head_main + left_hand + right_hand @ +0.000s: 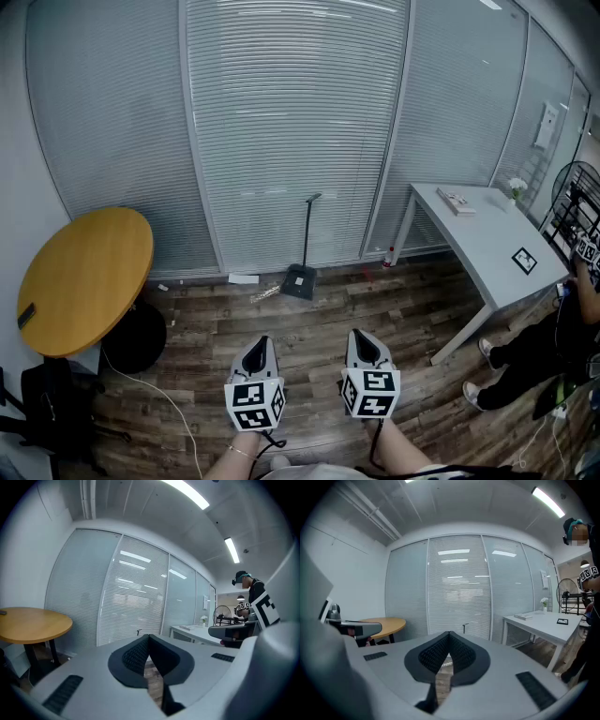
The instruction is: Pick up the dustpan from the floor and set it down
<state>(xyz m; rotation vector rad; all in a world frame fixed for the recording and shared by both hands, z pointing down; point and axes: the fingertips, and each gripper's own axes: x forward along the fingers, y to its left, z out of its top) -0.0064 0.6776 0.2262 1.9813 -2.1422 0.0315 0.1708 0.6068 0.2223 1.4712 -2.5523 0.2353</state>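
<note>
On the wood-plank floor at the foot of the blind-covered glass wall, straight ahead of you, the dustpan (299,280) sits with its long handle (308,230) standing upright against the blinds. A few scraps of litter (264,293) lie just beside it on its left. You hold both tools low and near your body, well apart from the dustpan.

The left gripper (256,359) has its jaws pressed together with nothing between them. The right gripper (365,348) is the same, tips meeting and empty.

Only the head view shows the pan itself on the floor. In each gripper view the tool's grey body covers the floor ahead, and just the top of the handle pokes above it.

The head view places a round yellow table (84,277) to your left and a white table (487,246) to your right. A book (457,201) lies on the white table, and a person's legs (525,356) show beside it. The left gripper view alone shows a person in a cap (250,588) standing at far right.
</note>
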